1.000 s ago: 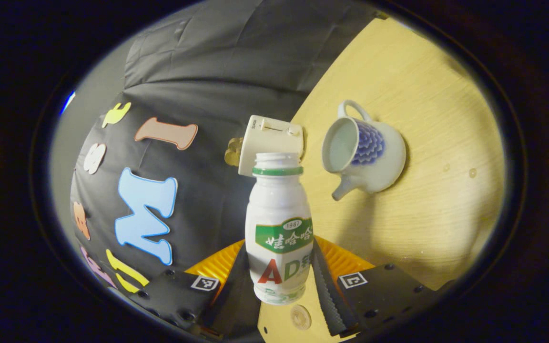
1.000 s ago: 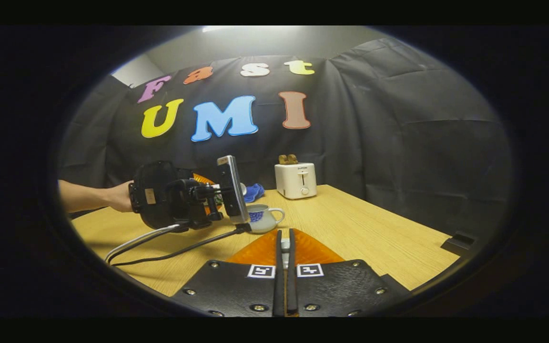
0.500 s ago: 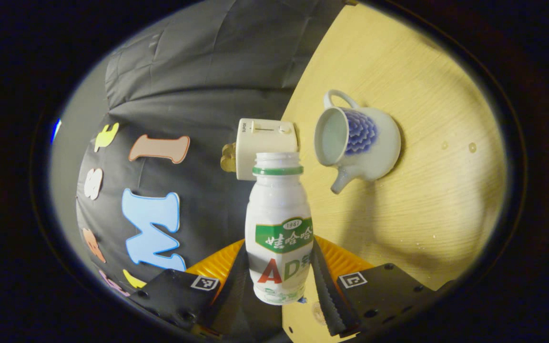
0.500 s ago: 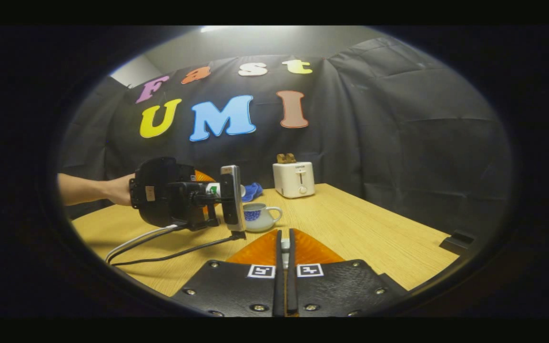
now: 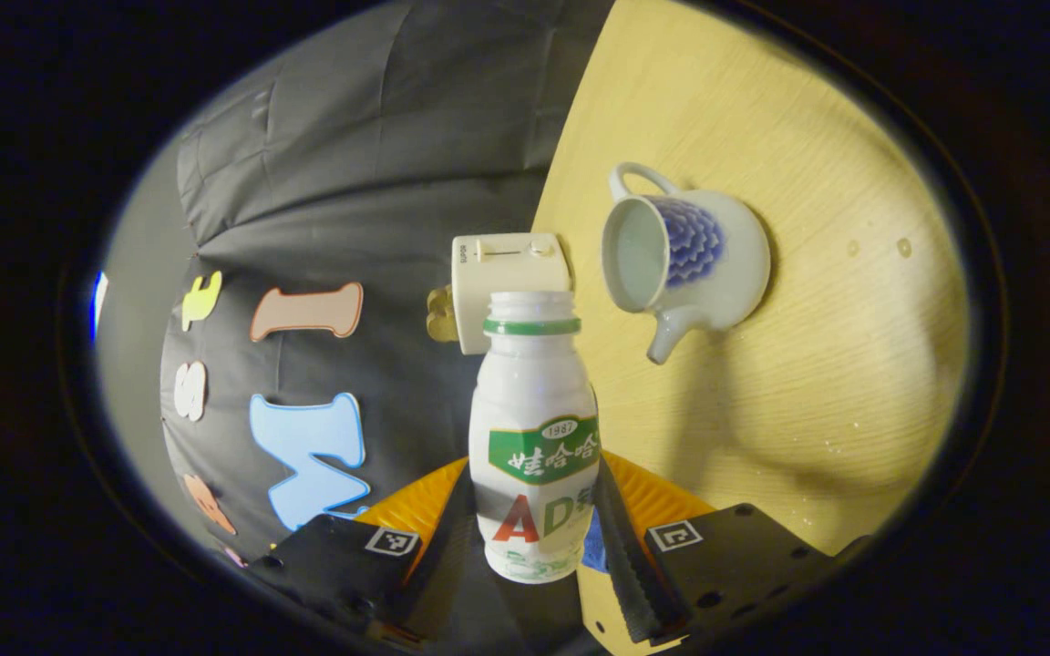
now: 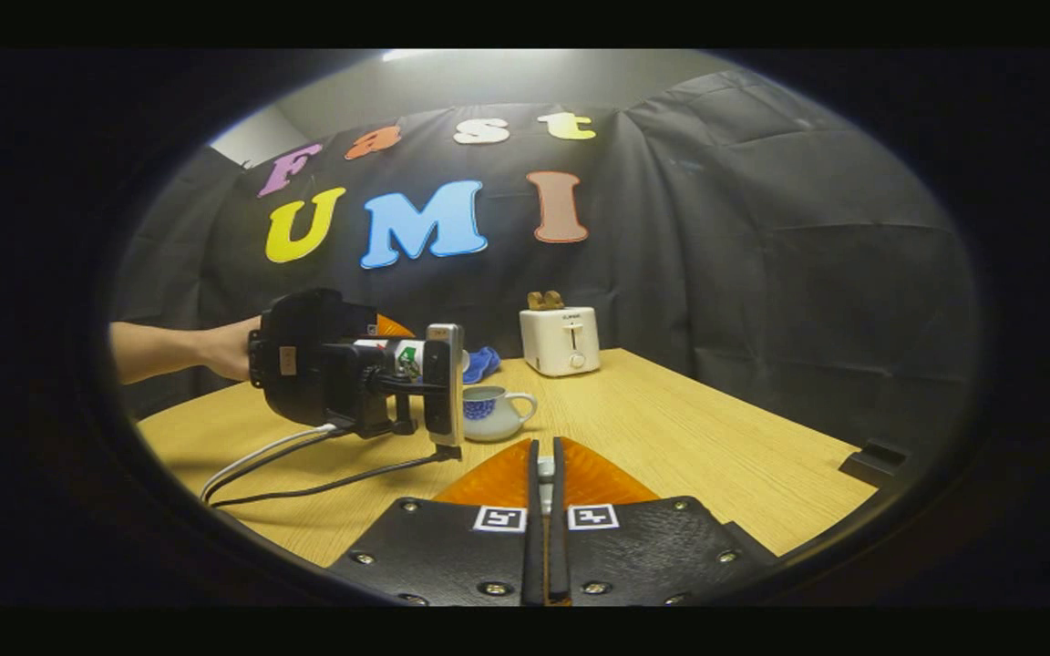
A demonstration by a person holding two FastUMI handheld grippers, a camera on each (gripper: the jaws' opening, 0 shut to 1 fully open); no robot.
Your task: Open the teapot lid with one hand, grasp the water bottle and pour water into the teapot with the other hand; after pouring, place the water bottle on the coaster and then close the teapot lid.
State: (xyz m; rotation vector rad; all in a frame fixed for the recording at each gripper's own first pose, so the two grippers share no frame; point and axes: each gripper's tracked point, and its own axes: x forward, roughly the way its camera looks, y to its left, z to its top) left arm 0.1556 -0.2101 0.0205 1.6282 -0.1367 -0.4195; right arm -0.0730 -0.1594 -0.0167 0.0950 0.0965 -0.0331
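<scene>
The right tool point(image 6: 544, 510) has two flat black textured plates side by side, each with a small square black-and-white marker at its inner top corner and round metal screws along its edges. Ribbed orange panels fan out beyond the plates toward 12 o'clock, and two thin dark fingers point(image 6: 534, 510) run straight up the middle.

The left tool point(image 5: 534, 538) has the same black plates, square markers and ribbed orange panels; its fingers point(image 5: 621, 547) have saw-toothed inner edges. In the right gripper view the left tool point(image 6: 343, 378) is a bulky black housing with a small label and a flat upright slab on a bracket at 3 o'clock. Cables point(image 6: 306, 474), one pale and one black, trail from it toward 7 o'clock. A bare forearm point(image 6: 160, 351) with no sleeve reaches it from 9 o'clock.
</scene>
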